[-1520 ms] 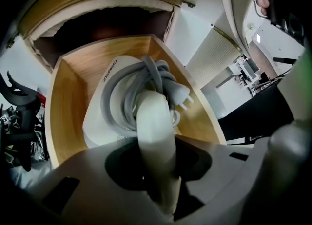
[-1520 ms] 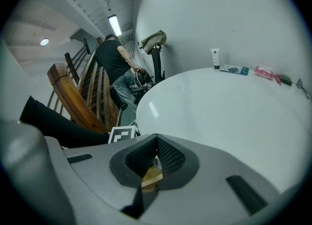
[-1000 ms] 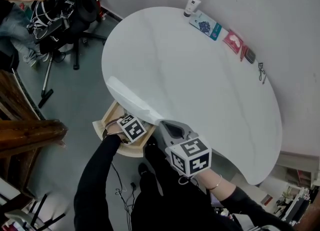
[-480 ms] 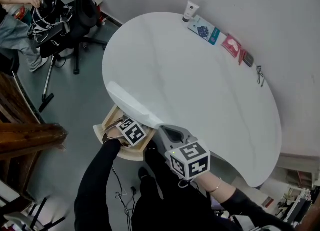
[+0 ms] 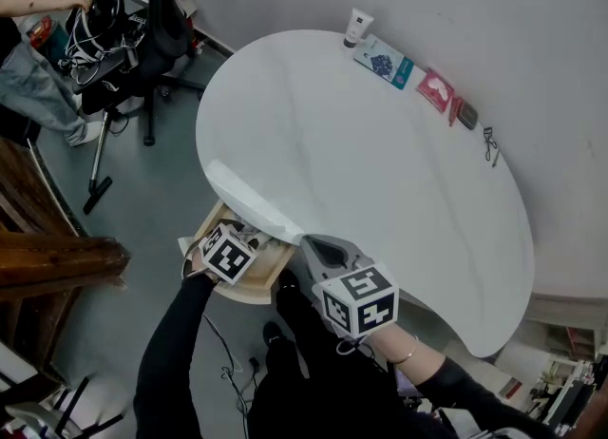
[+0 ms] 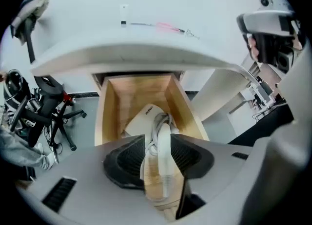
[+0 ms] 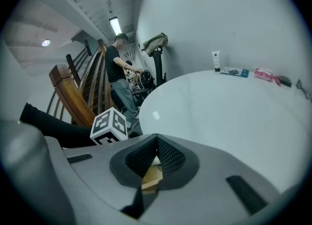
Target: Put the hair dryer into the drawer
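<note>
The wooden drawer stands pulled out from under the white table. A white hair dryer with its coiled cord lies inside it. My left gripper hovers above the drawer and points steeply down. Its jaws are closing, the pads stand apart, and the dryer's cord shows through the gap without being pressed. In the head view its marker cube covers the drawer's near part. My right gripper rests at the table's near edge beside the drawer, its tips together and nothing seen between them.
Along the table's far edge lie a white tube, a blue packet, a red packet and an eyelash curler. An office chair, a person and wooden stairs stand to the left.
My left gripper has lifted out of the drawer and shifted left; its cube looks larger and tilted. The hair dryer stays in the drawer. The right gripper has not moved.
</note>
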`<action>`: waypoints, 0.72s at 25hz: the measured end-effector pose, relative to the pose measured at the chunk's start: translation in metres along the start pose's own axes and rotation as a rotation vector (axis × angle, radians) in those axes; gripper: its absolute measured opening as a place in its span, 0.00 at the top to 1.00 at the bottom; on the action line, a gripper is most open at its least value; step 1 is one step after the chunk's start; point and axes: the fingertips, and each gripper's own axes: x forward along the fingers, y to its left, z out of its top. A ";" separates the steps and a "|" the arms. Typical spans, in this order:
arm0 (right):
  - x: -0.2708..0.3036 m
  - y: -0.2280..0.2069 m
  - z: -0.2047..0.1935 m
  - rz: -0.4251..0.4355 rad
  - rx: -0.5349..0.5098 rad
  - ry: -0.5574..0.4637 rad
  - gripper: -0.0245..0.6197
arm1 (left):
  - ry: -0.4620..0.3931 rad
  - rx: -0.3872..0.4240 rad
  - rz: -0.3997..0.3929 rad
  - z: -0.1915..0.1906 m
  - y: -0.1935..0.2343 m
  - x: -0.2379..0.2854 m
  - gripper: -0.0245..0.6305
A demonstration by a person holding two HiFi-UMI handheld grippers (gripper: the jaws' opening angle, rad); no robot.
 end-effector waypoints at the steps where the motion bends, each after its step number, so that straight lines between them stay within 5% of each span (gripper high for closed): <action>1: -0.001 0.001 0.002 0.003 -0.001 -0.006 0.96 | -0.043 -0.021 0.017 0.005 0.002 -0.011 0.70; 8: -0.005 0.015 0.015 0.025 -0.016 -0.047 0.96 | -0.338 -0.189 0.109 0.031 0.008 -0.085 0.94; 18: -0.019 0.043 0.024 0.064 -0.065 -0.107 0.96 | -0.631 -0.345 0.168 0.039 -0.009 -0.165 0.95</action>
